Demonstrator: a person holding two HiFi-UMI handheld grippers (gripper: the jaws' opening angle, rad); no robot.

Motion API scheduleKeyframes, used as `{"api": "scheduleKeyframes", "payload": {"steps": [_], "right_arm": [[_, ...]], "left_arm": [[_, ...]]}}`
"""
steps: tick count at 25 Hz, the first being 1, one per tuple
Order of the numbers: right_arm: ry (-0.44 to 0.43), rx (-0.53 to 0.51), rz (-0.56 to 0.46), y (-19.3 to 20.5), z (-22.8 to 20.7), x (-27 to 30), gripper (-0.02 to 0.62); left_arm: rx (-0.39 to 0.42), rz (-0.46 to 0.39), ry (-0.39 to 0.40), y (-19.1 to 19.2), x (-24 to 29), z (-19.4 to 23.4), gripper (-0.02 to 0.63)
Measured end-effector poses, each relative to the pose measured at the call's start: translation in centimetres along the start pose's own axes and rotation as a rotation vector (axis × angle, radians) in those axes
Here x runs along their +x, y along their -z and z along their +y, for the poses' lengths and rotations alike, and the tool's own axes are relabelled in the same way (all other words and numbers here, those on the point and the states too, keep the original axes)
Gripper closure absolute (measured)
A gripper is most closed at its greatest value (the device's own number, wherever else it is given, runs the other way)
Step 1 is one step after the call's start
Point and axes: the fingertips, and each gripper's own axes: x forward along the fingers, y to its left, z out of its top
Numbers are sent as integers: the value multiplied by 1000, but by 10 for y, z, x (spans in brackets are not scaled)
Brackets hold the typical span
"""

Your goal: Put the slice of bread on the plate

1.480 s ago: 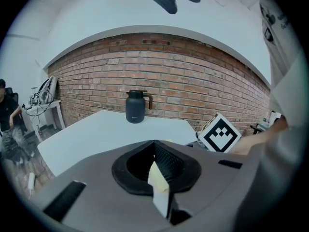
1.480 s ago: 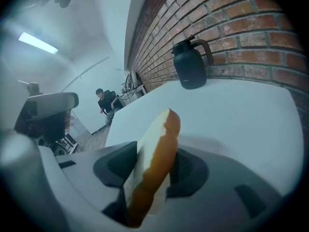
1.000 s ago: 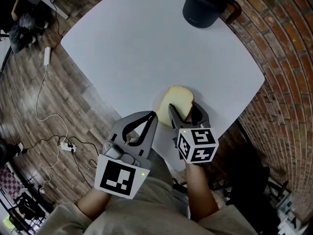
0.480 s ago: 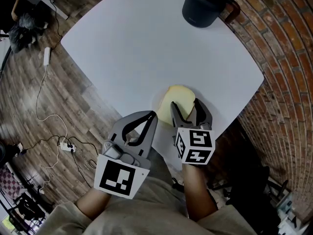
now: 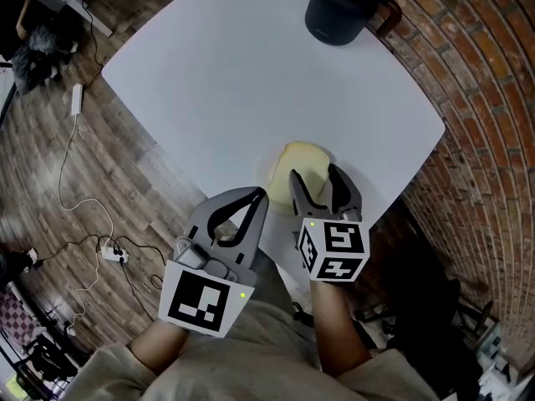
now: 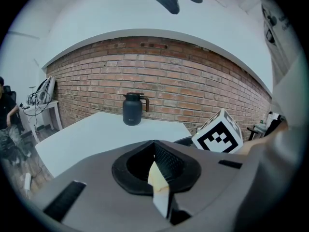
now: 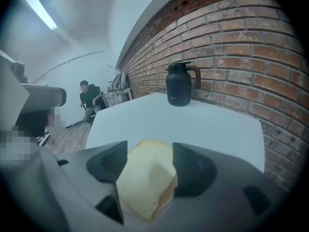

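The white table (image 5: 234, 82) is carrying a dark jug (image 5: 334, 11) at its far corner. The left hand-held gripper (image 5: 262, 197) is hovering at the near edge with its jaws pressed together, gripping nothing. The right hand-held gripper (image 5: 313, 172) is spreading its jaws wide around the slice of bread (image 5: 299, 159), which is lying flat between them without being squeezed.

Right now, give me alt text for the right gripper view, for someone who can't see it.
A pale slice of bread lies between the wide-apart jaws of the right hand-held gripper. Beyond it a white table runs to a dark jug beside a brick wall, and a person sits far off at left.
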Motion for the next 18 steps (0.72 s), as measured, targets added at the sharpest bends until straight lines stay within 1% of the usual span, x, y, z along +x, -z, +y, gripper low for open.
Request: {"api": "scheduleKeyframes", "payload": {"steps": [2, 5, 8, 12, 18], "right_arm": [[9, -5, -8, -2, 0, -4, 345], [21, -11, -30, -7, 2, -12, 410], [25, -24, -53, -14, 7, -22, 449], [17, -37, -79, -23, 17, -37, 528], [22, -60, -127, -39, 26, -66, 581]], "left_arm": [[-1, -5, 6, -1, -1, -3, 595], [9, -10, 13, -2, -3, -6, 595], [16, -16, 19, -2, -6, -9, 595], [11, -26, 36, -6, -8, -17, 595], [22, -65, 72, -17, -11, -31, 595]]}}
